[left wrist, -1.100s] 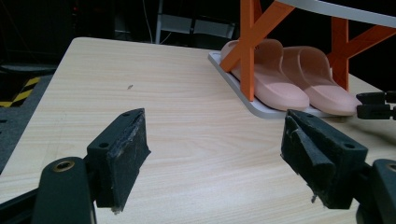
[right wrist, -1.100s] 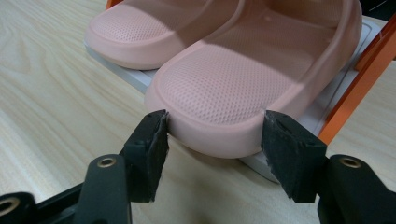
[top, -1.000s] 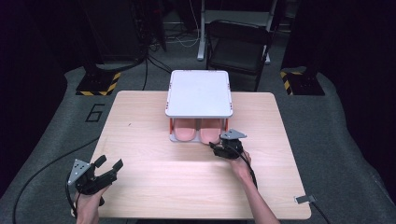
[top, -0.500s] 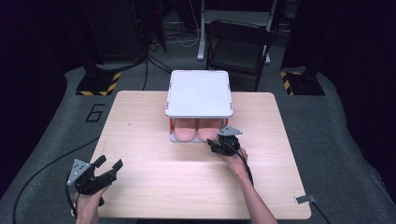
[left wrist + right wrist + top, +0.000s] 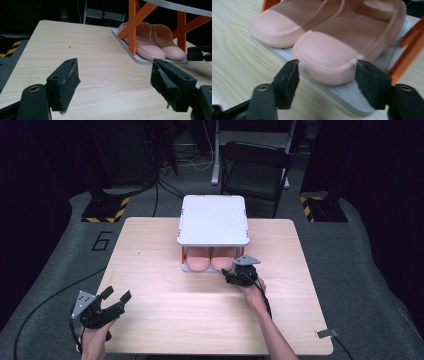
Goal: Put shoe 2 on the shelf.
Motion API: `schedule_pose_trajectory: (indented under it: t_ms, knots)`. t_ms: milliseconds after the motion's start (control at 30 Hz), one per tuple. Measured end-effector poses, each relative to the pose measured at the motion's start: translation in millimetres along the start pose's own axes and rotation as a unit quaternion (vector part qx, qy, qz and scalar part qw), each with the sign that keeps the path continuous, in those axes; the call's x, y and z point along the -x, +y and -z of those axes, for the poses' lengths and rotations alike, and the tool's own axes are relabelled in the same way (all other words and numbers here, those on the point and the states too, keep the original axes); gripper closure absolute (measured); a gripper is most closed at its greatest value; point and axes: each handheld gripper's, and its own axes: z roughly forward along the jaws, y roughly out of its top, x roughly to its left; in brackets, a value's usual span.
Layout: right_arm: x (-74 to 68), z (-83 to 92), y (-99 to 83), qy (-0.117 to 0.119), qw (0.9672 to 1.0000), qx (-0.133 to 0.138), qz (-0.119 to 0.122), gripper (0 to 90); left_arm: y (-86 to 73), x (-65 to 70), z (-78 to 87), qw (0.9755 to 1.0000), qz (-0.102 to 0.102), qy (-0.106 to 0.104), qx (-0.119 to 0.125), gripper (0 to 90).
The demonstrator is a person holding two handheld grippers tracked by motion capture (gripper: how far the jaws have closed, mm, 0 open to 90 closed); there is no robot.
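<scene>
A pair of pink slippers [image 5: 211,262] sits side by side on the low grey shelf [image 5: 342,96] of an orange-legged rack with a white top [image 5: 213,220]. My right gripper [image 5: 234,276] is at the rack's front right, open. Its jaws have just been opening. In the right gripper view the right slipper's toe [image 5: 325,51] lies between the two pads [image 5: 287,80] without touching them. My left gripper [image 5: 116,301] hovers near the table's front left corner, open with nothing between its pads [image 5: 66,80]. The left gripper view also shows the slippers [image 5: 150,42] under the rack.
The wooden table [image 5: 150,270] has bare room left of and in front of the rack. A small grey piece [image 5: 326,333] lies at its front right corner. A black chair [image 5: 260,170] and striped stand feet [image 5: 105,210] stand on the floor behind.
</scene>
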Motion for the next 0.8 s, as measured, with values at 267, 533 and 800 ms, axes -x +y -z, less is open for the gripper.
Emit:
schedule_pose_trajectory:
  t_ms: [267, 533, 800]
  knots:
    - [7.1, 48.5, -10.1, 0.001, 0.9996, 0.026, -0.005, 25.9, 1.4, 2.9, -1.4, 1.0000, -0.004, -0.005, 0.000, 22.5]
    - [14.6, 59.2, -18.4, 0.028, 0.9993, 0.025, -0.002, 29.8, 2.3, 3.4, -2.1, 1.0000, -0.005, -0.005, 0.000, 22.5]
    - [-6.5, 12.5, -15.8, 0.037, 0.9993, 0.001, 0.001, 27.8, 2.1, -2.0, 1.4, 1.0000, 0.004, 0.003, 0.005, 22.6]
